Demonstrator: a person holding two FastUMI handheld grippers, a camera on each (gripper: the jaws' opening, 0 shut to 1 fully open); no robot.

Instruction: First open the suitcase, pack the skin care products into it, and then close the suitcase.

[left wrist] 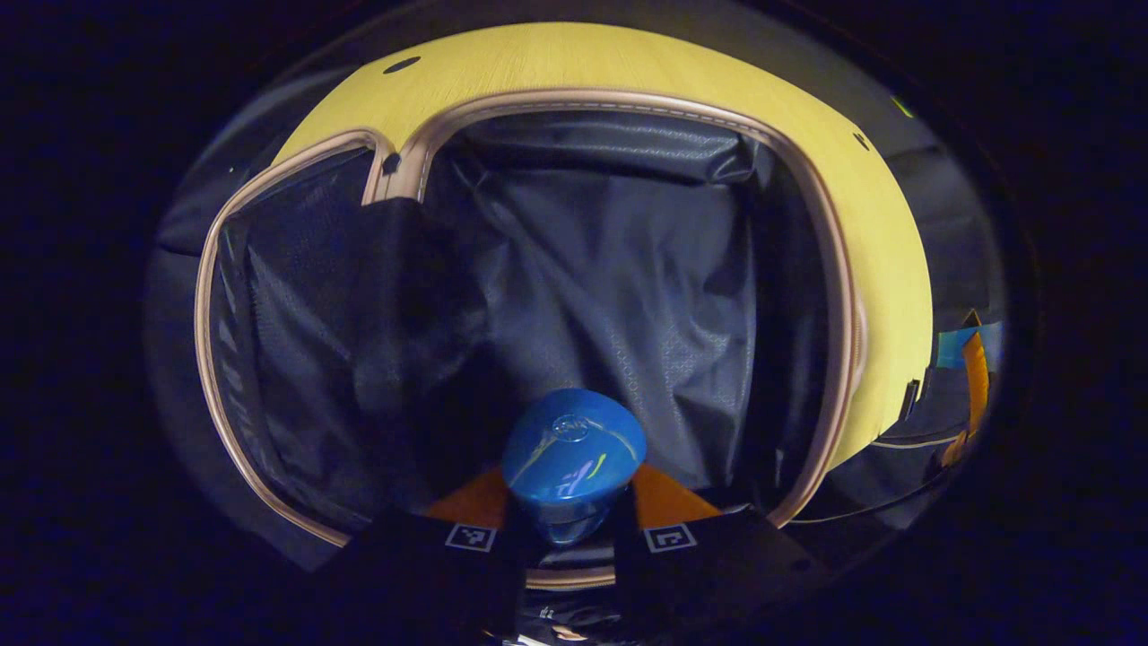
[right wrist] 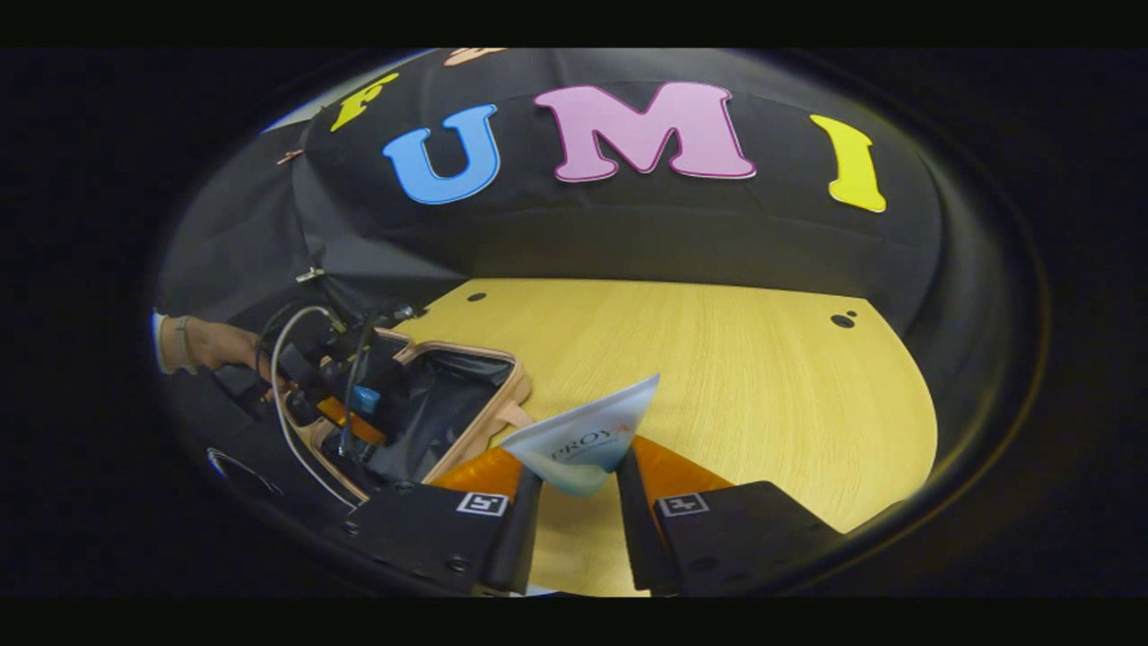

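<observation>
At the bottom centre of the left gripper view, the left claw (left wrist: pixel 570 525) is clamped on a blue bottle (left wrist: pixel 574 453), likely rigid, glossy and slippery, best gripped round its body; its lower part is hidden. Beyond lies the open suitcase (left wrist: pixel 619 269), its dark lining slack. Low in the right gripper view, the right claw (right wrist: pixel 578 489) pinches a light, limp sachet (right wrist: pixel 587 435) above the wooden surface (right wrist: pixel 735 359); its lower edge is cut off.

Blue glossy bottle cap (left wrist: pixel 573 453). Suitcase (left wrist: pixel 628 269) lining black, faint woven pattern, rim tan. Table (right wrist: pixel 762 377) pale yellow woodgrain. Box (right wrist: pixel 587 440) white to light blue, possibly. Fingers (right wrist: pixel 516 534) black, orange behind, black-white square markers.
</observation>
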